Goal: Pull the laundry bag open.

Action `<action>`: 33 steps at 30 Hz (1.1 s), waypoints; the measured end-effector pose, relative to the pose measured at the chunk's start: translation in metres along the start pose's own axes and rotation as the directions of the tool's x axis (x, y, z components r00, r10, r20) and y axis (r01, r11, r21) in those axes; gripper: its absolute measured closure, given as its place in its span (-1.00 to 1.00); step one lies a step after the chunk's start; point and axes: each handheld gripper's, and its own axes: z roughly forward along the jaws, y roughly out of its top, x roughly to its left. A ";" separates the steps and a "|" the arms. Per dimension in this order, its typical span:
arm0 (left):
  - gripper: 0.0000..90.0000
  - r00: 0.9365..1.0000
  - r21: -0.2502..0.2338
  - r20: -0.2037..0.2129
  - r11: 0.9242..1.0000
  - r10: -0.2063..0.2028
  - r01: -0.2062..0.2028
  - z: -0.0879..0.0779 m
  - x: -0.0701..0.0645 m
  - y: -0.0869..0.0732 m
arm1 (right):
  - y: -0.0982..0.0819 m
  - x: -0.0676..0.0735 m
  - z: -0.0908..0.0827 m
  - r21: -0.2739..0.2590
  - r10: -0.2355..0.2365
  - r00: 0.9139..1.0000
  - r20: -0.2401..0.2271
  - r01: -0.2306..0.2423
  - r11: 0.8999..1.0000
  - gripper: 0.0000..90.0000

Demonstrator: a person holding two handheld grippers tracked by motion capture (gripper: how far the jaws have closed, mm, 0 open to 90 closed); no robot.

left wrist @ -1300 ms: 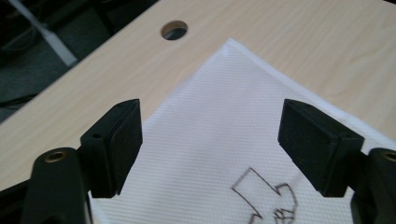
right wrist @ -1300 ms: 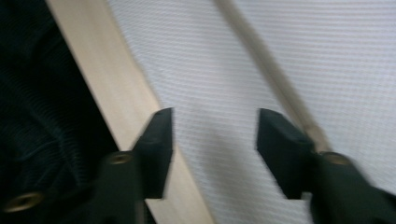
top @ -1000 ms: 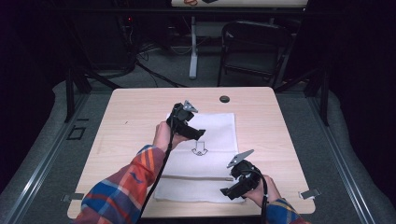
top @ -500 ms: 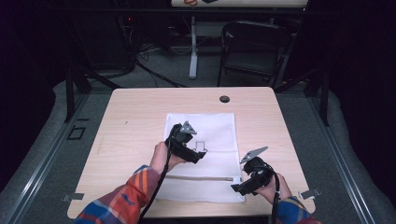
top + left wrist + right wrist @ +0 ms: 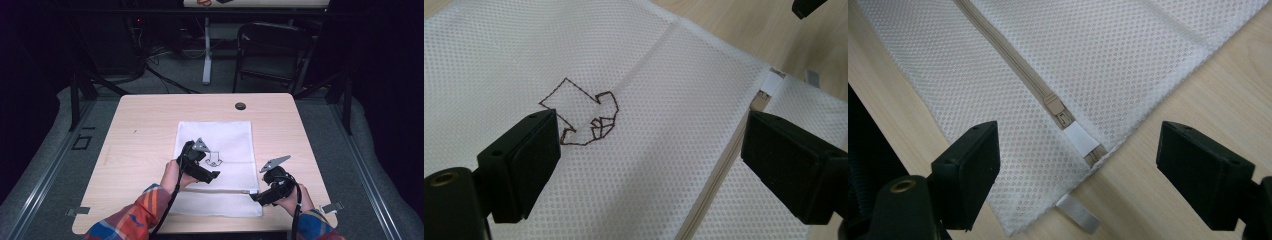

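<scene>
A white mesh bag (image 5: pixel 215 137) lies flat on the wooden table (image 5: pixel 140 130). It has a stitched brown logo (image 5: pixel 584 112) and a beige zipper (image 5: pixel 1018 65) running near its front edge. My left gripper (image 5: pixel 212 175) hovers low over the bag's middle beside the logo. It is open, its jaws have just been widening, and only mesh lies under the left gripper (image 5: pixel 654 165). My right gripper (image 5: pixel 255 197) is at the bag's near right corner. The right gripper (image 5: pixel 1078 175) stands open astride the zipper pull (image 5: pixel 1060 112), its jaws just closing a little without touching it.
A small black round disc (image 5: pixel 240 106) sits near the table's far edge. A white tab (image 5: pixel 1078 214) sticks out under the bag's corner. Metal clips (image 5: pixel 332 207) sit at the front corners. A chair (image 5: pixel 272 50) stands beyond the table.
My left hand has come down and back from the bag's far part to its middle, beside the logo. My right hand has shifted slightly right at the bag's corner.
</scene>
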 end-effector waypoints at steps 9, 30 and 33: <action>-0.79 0.999 0.005 0.036 1.000 0.022 -0.022 0.007 -0.013 -0.001 | 0.000 -0.003 0.000 -0.020 0.025 1.000 0.000 -0.025 0.999 -0.38; -0.40 0.971 0.072 0.199 0.986 0.135 -0.152 0.057 -0.061 -0.001 | -0.001 0.000 0.012 0.031 -0.014 1.000 -0.017 0.014 0.999 0.72; -0.13 0.964 0.075 0.214 0.981 0.160 -0.180 0.061 -0.065 0.000 | 0.000 0.001 0.014 0.039 -0.019 1.000 -0.020 0.020 0.999 0.82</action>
